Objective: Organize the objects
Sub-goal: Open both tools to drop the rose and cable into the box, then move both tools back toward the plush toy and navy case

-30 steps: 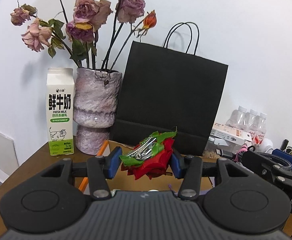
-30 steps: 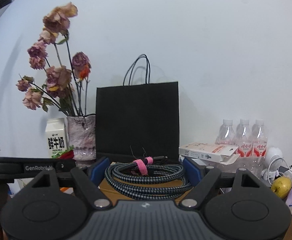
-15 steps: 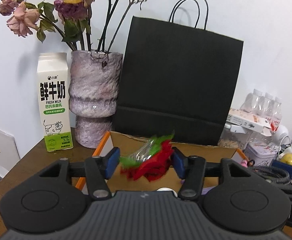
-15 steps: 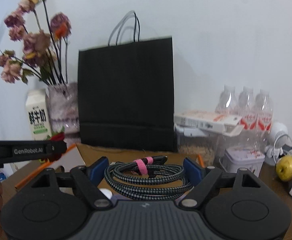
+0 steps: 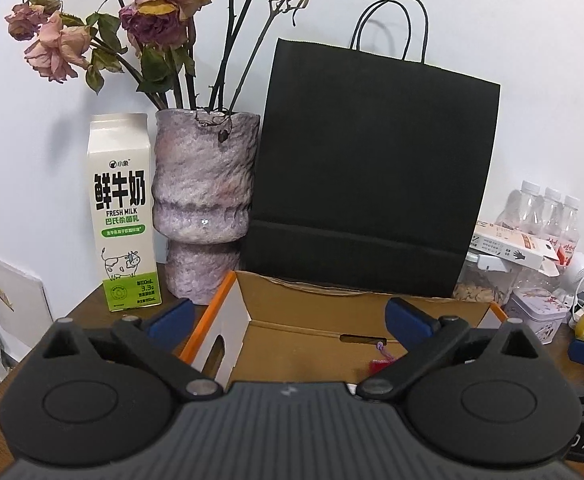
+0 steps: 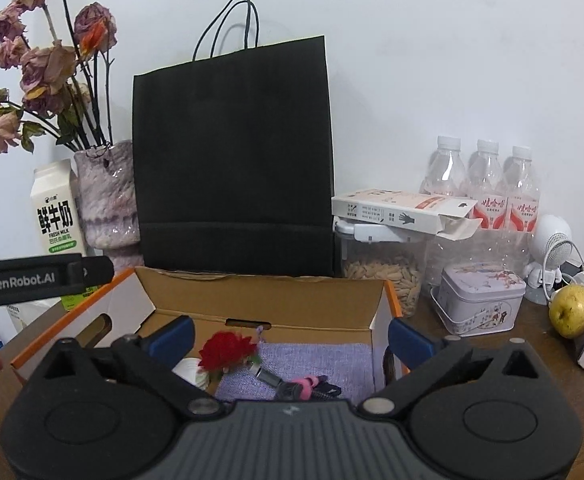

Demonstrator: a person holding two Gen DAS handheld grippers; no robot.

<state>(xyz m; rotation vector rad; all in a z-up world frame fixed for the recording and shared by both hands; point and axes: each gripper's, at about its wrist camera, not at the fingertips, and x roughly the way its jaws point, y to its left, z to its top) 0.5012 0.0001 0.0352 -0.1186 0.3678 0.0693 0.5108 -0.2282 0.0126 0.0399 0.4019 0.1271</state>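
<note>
Left wrist view: left gripper (image 5: 287,316), jaws opening to full spread, nothing between the blue pads. The red fabric rose it pinched a second ago is gone from the grip; a red scrap low in the cardboard box (image 5: 308,322) is probably that rose.

Right wrist view: right gripper (image 6: 289,336), jaws likewise opening wide and empty. The coiled cable (image 6: 308,386) it carried now lies in the box on the purple cloth (image 6: 320,360). The rose (image 6: 227,350) rests just beside it, near a white item.

Status: both items deposited; the grippers are free for further objects.
</note>
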